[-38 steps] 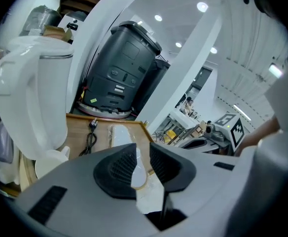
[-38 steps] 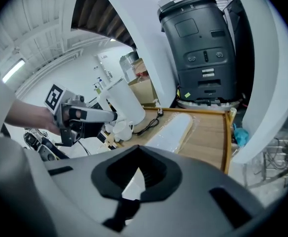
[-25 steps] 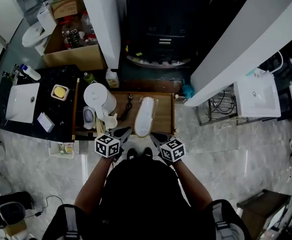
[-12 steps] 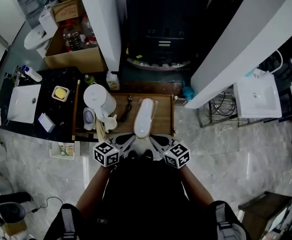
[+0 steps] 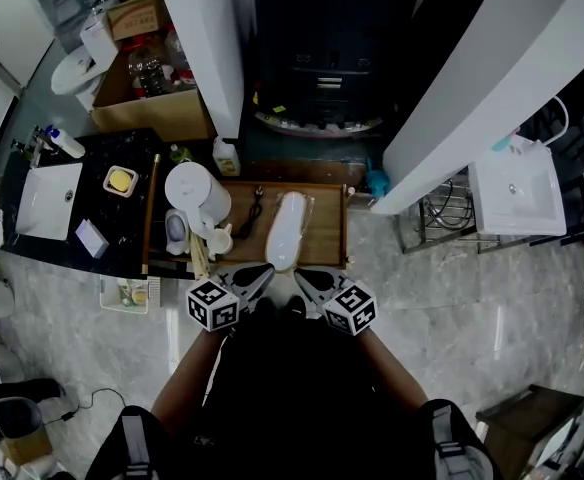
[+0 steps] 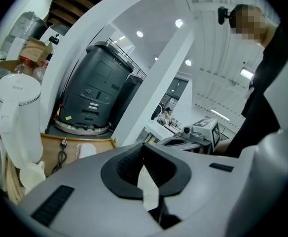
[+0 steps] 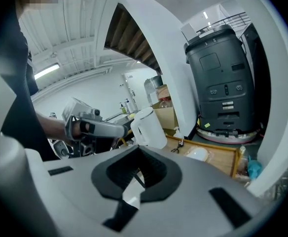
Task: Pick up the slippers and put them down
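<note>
Left gripper and right gripper both have fingers pressed together, empty. The slippers lie on the worktop just beyond them. A reach with fingers unspread could shove the slick wrapped pair, or clip the kettle off to the left.

- A pale grey marbled floor spread across the room.
- Two broad white slanted beams flanked a dark grey machine.
- A black counter carried a white sink, and a low wooden table stood just beside it.
- Round ceiling lights glowed overhead.
</note>
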The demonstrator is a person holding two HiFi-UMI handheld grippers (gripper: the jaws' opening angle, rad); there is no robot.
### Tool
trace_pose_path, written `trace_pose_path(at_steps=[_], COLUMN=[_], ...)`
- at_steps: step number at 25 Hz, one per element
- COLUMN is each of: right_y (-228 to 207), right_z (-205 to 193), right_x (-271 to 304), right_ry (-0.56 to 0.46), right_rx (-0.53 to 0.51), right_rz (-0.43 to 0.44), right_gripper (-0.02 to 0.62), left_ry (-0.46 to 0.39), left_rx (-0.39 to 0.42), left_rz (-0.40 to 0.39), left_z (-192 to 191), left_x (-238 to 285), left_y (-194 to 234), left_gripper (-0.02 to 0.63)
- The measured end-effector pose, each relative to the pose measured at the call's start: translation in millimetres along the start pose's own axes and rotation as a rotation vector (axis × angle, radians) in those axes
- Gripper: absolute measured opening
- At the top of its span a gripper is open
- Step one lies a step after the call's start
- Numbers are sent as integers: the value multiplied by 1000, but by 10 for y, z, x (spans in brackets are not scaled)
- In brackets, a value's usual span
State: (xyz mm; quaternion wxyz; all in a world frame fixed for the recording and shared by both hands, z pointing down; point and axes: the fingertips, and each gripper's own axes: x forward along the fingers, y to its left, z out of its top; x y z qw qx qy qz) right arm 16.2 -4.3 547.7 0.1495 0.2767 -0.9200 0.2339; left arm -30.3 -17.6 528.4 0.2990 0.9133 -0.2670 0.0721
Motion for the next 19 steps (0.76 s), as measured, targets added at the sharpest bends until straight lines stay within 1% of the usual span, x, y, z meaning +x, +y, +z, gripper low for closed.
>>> trace_pose_path(at_steps=[3, 11, 19], right_y=[-15, -26, -54], right_z=[-13, -31, 40], right_x=[-21, 2, 8], right_ry=[11, -1, 1], right_rx=[-1, -4, -12], right_rz=[5, 19, 36], right_gripper=[6, 6, 6], left_ry=[3, 4, -7], left_rx=[9, -15, -9], left_rz=[4, 18, 26], left_z=[-9, -95, -20], left_x=[26, 56, 124], left_y=[-27, -1, 10], left_gripper=[12, 12, 12])
